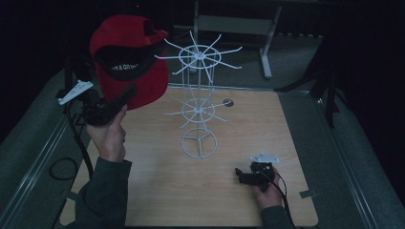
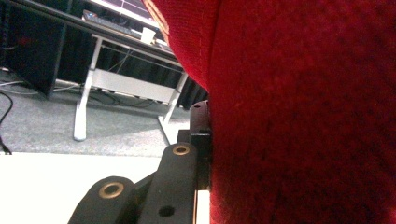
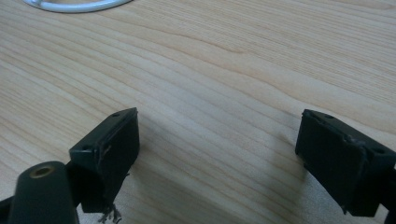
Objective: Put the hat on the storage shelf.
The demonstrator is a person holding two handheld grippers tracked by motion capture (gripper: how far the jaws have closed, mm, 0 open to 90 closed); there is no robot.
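the left gripper (image 1: 125,97) is clamped on the brim of the red cap (image 1: 129,57), held aloft at ten o'clock of the white wire rack (image 1: 199,102). swung carelessly, the cap could snag a prong and tip the light rack. the right gripper (image 3: 219,154) rests at five o'clock, jaws apart, gripping nothing.

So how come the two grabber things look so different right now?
The left gripper is lifted high and shut on the red cap; the right gripper sits low by the wooden table with nothing in it. The left one's jaws are pinched together on the fabric, while the right one's jaws stand wide apart. Both are black, and each is held in one hand.
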